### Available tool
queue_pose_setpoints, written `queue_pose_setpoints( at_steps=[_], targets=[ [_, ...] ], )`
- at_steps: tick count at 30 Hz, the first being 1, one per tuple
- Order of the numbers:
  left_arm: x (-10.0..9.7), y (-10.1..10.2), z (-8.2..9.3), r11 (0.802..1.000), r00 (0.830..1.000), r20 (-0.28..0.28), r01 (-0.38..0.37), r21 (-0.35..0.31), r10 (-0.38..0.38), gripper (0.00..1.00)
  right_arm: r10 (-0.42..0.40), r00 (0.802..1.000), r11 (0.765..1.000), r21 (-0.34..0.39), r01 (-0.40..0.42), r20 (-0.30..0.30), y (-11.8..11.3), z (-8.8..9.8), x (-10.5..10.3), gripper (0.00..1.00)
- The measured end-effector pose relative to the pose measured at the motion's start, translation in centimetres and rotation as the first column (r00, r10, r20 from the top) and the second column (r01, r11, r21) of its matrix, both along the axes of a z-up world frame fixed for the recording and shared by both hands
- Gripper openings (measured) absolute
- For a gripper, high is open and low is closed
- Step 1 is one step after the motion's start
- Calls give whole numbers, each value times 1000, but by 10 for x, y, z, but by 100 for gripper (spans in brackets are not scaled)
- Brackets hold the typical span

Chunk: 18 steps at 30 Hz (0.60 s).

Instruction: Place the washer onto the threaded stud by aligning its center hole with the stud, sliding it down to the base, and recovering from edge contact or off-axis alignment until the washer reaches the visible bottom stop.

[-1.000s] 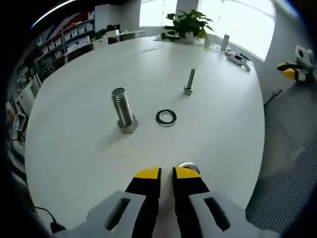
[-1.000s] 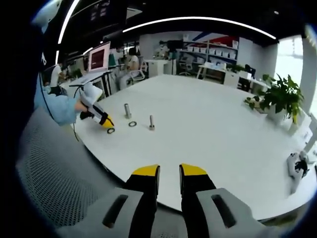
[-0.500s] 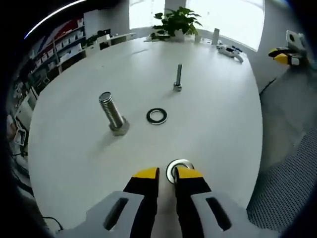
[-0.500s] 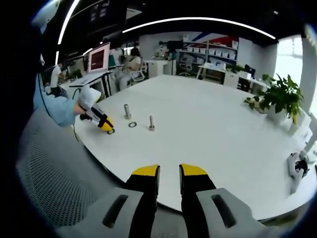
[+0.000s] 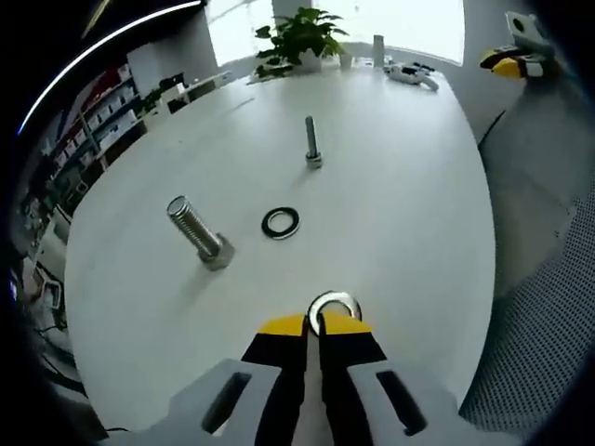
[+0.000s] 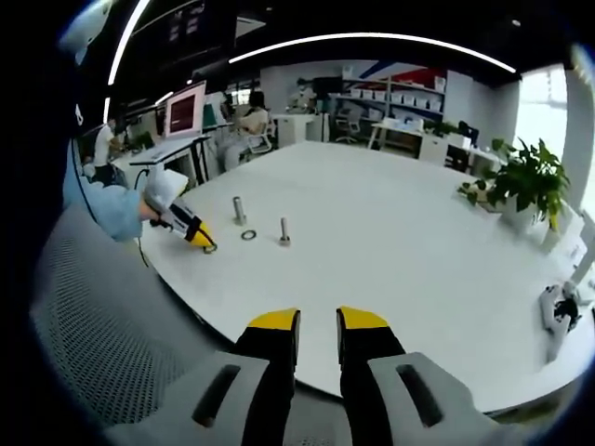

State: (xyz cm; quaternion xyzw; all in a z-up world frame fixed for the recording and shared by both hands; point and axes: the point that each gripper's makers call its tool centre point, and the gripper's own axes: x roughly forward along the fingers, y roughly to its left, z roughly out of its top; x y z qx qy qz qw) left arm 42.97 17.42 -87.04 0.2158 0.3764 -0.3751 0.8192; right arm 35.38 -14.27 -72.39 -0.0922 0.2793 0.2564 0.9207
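The large threaded stud point(image 5: 198, 232) stands on its hex head on the white table point(image 5: 400, 204), left of middle in the left gripper view. My left gripper point(image 5: 314, 327) is shut on the edge of a silver washer point(image 5: 335, 305), which sticks out past the yellow tips near the table's front edge. In the right gripper view the left gripper point(image 6: 192, 229) shows at the table's left edge, held by a hand, with the stud point(image 6: 239, 209) just beyond it. My right gripper point(image 6: 318, 325) hangs open off the table, nothing between its fingers.
A black washer point(image 5: 280, 223) lies between the stud and a thin upright bolt point(image 5: 311, 144). A potted plant point(image 5: 297, 32) and a white tool point(image 5: 409, 74) sit at the far edge. Grey mesh point(image 5: 548, 316) borders the table on the right.
The left gripper's jaws have closed from beside the silver washer onto its edge. The left gripper view has shifted and tilted a little. The right gripper has not moved.
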Motion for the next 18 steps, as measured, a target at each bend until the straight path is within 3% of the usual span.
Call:
queue_pose_setpoints(
  at_steps=[7, 18],
  targets=[
    [12, 8, 19, 999, 999, 34, -31, -13, 31, 1, 0, 1000, 1000, 1, 0, -1, 0, 0, 0, 18],
    [47, 12, 69, 997, 990, 127, -55, -62, 62, 1, -4, 1000, 1000, 6, 3, 3, -1, 0, 1, 18]
  ],
)
